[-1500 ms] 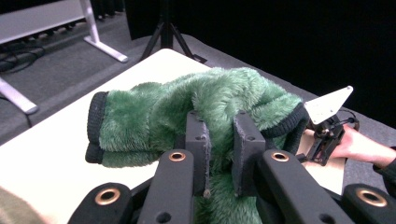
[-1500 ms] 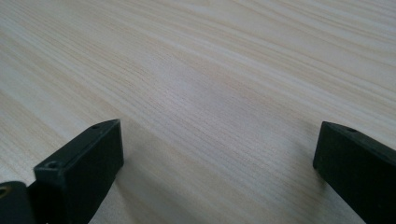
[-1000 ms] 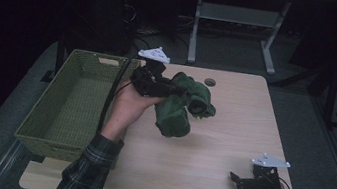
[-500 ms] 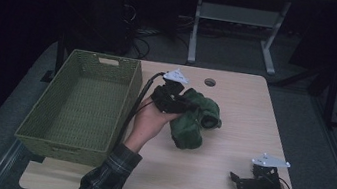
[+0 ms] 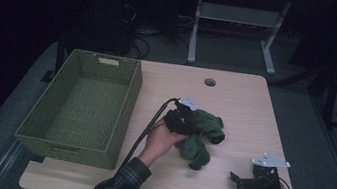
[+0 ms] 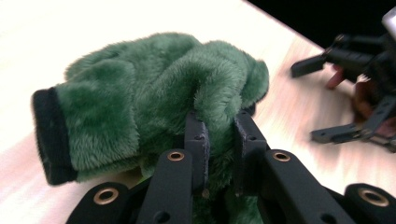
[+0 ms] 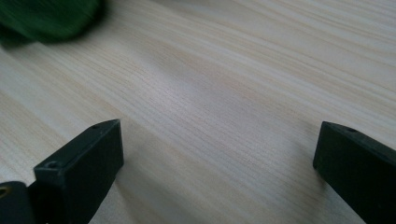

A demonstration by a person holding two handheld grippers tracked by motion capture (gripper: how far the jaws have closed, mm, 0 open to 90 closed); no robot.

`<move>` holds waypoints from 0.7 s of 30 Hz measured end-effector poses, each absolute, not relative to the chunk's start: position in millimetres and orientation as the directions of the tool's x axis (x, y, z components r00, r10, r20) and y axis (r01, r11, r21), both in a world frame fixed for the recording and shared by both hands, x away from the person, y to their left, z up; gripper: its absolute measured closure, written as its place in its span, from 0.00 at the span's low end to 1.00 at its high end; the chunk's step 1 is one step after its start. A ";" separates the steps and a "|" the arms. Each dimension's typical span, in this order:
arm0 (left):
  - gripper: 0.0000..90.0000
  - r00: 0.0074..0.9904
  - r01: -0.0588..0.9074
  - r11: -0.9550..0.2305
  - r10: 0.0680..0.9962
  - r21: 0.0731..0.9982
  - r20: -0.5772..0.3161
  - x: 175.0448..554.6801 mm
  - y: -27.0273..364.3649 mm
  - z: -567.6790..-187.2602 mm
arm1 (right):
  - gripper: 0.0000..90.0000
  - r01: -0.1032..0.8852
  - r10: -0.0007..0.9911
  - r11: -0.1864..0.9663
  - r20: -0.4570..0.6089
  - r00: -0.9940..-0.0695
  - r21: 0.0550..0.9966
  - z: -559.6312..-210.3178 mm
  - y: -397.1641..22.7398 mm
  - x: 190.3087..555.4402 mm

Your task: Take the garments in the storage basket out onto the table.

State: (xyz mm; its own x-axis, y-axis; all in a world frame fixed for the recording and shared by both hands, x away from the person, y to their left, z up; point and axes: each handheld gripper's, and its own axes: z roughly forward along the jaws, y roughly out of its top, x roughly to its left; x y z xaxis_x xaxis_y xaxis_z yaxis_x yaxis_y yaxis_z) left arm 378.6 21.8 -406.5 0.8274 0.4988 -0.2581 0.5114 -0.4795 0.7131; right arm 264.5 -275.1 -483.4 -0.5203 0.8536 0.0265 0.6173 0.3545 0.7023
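Note:
A fuzzy green plush piece with black cuffs lies bunched on the middle of the wooden table. My left gripper sits at its left side, low over the table. In the left gripper view the jaws are shut on a fold of the green plush piece, with fur squeezed between the pads. My right gripper rests at the front right corner, jaws wide apart with nothing between them. In the right gripper view the right gripper stands over bare wood, with the plush piece blurred at top left.
A green woven basket stands on the table's left side, its inside bare. A round cable hole sits near the far edge. Beyond the table stand a white frame and cables on the dark floor.
My left hand has carried the green plush down and toward the front right, from beside the basket's far end to the table's middle. The right gripper has stayed put.

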 end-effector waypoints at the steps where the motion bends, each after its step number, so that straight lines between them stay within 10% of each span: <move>1: 0.87 0.827 0.516 -0.484 0.498 0.707 -0.262 379.0 19.9 -412.0 | 0.01 0.617 0.854 0.354 0.027 -0.520 0.702 -483.4 -275.1 264.5; 12: 0.86 0.817 0.545 -0.508 0.502 0.667 -0.286 388.8 3.7 -459.2 | 0.01 0.617 0.853 0.355 0.026 -0.521 0.702 -483.4 -275.2 264.5; 21: 0.49 0.868 0.432 -0.549 0.468 0.716 -0.165 373.4 13.2 -431.3 | 0.01 0.616 0.853 0.356 0.025 -0.521 0.703 -483.4 -275.2 264.5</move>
State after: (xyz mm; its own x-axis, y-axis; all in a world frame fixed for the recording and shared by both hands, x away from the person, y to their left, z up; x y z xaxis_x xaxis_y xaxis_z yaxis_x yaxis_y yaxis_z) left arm 373.4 13.2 -431.3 0.8682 0.4680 -0.1649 0.4319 -0.5490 0.7156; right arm 264.5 -275.2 -483.4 -0.5213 0.8530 0.0253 0.6163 0.3558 0.7026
